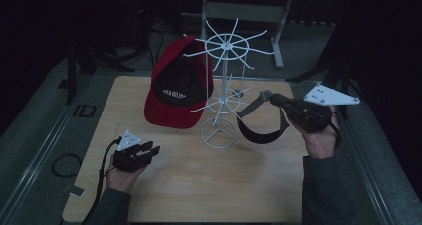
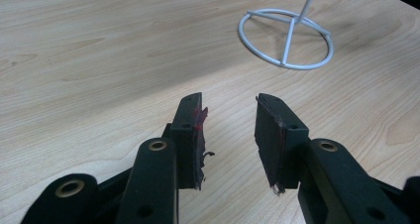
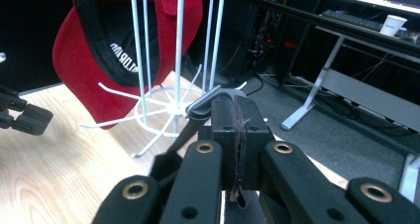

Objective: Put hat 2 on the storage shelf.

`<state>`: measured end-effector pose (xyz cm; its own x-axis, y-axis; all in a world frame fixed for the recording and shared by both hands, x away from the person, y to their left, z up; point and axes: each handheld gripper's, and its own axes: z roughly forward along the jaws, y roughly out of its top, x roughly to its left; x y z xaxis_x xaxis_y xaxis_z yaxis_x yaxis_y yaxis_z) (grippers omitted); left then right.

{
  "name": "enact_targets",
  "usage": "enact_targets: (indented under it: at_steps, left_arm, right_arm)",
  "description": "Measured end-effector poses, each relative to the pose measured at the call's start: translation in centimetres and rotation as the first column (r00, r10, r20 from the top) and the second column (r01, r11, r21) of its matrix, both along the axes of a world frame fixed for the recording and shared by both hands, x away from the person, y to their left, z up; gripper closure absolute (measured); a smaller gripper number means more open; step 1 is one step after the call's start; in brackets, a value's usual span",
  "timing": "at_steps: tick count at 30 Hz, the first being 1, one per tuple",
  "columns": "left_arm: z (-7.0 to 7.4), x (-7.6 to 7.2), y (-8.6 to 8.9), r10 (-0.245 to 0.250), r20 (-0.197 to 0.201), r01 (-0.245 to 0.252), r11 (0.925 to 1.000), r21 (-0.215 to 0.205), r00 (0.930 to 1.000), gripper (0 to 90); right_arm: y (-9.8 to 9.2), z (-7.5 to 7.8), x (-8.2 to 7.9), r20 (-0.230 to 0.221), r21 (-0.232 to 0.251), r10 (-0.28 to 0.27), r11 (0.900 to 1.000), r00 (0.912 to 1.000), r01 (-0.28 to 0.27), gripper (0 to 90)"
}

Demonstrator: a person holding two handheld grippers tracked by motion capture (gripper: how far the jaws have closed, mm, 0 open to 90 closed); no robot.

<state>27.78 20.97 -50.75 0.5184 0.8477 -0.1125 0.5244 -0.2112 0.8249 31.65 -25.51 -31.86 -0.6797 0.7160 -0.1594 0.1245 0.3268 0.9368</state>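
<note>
A white wire rack stands mid-table on a ring base. From one of its left spokes hangs a red cap with a black underside. My right gripper is raised to the right of the rack, shut on a black looped strap with a grey end. The strap's thin edge is pinched between the jaws. My left gripper rests low over the wooden table in front of the cap. Its jaws are open with nothing between them.
Dark floor and metal rails border the table on both sides. A desk frame stands behind the rack. A cable loop lies off the table's left edge.
</note>
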Motion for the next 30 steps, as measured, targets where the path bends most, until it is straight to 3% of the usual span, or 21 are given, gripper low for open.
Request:
enact_targets:
  at_steps: [22, 30]
  left_arm:
    - [-0.1, 0.1, -0.1, -0.006, -0.004, 0.006, 1.0, 0.006, 1.0, 64.0]
    - [0.0, 0.1, 0.0, -0.004, -0.002, 0.004, 1.0, 0.003, 1.0, 64.0]
  right_arm:
    - [-0.6, 5.5, -1.4, 0.116, 0.007, 0.026, 1.0, 0.9929, -0.027, 89.0]
    - [-0.3, 7.7, -0.7, 0.158, 0.016, 0.033, 0.999, 0.9869, -0.036, 88.9]
